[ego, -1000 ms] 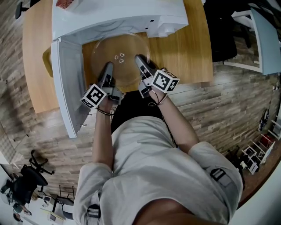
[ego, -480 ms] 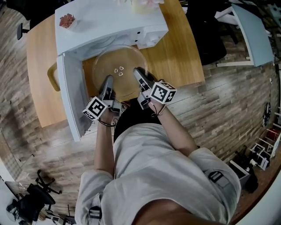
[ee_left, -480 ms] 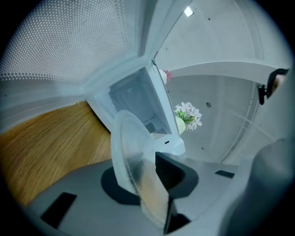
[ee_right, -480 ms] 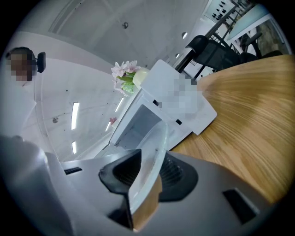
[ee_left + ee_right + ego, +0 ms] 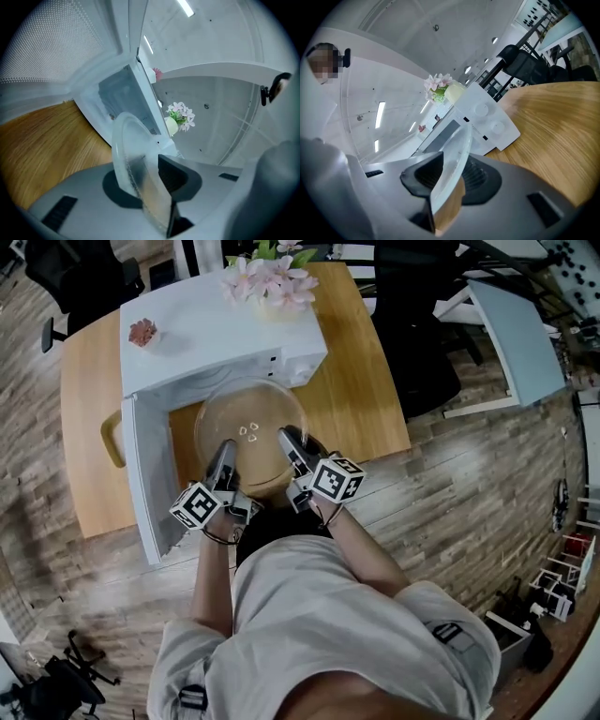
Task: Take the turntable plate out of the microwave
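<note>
The clear glass turntable plate [image 5: 248, 423] is held level in front of the open white microwave [image 5: 216, 334], above the wooden table [image 5: 361, 381]. My left gripper [image 5: 225, 454] is shut on its near left rim. My right gripper [image 5: 287, 442] is shut on its near right rim. In the left gripper view the plate's edge [image 5: 129, 154] runs between the pads of the left gripper [image 5: 150, 187]. In the right gripper view the rim [image 5: 452, 164] sits clamped in the right gripper [image 5: 440, 187]. The microwave door [image 5: 150, 479] hangs open to the left.
A vase of pink flowers [image 5: 267, 282] and a small pink item [image 5: 142, 332] stand on top of the microwave. A yellow object [image 5: 112, 437] shows behind the door. A dark chair [image 5: 417, 343] and a grey table [image 5: 516, 334] stand to the right.
Both grippers have risen with the plate and drawn it back from the microwave's mouth. More of the microwave's top and the flowers now shows.
</note>
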The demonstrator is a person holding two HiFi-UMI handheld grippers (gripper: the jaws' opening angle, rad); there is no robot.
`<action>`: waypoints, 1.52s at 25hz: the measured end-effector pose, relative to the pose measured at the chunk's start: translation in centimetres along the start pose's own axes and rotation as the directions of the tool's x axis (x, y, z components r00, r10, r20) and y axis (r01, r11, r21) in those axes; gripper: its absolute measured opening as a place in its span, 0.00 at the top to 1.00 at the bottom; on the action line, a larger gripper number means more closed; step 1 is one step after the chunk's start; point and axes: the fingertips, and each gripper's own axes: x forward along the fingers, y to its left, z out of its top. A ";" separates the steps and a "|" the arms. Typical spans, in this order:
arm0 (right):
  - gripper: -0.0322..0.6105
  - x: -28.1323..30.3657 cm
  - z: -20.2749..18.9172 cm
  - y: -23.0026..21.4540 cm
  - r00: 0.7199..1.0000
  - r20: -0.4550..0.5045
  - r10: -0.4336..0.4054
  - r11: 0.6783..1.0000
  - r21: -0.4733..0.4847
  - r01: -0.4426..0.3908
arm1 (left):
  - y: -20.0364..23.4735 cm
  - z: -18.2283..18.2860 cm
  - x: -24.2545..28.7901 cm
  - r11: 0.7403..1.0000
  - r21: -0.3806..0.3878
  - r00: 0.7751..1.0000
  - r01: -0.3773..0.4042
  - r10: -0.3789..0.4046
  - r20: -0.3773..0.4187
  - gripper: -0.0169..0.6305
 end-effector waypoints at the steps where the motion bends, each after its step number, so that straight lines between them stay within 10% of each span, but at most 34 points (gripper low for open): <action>1: 0.76 -0.2 0.3 0.1 1.000 -0.002 0.007 1.000 -0.004 -0.007 | -0.5 -0.2 0.2 1.000 -0.008 1.000 0.003 -0.003 0.001 0.82; 38: 0.75 -7.2 13.6 6.1 0.972 0.134 0.192 0.970 -0.178 -0.167 | -16.8 1.7 3.3 0.968 0.200 0.982 0.149 -0.170 0.088 0.82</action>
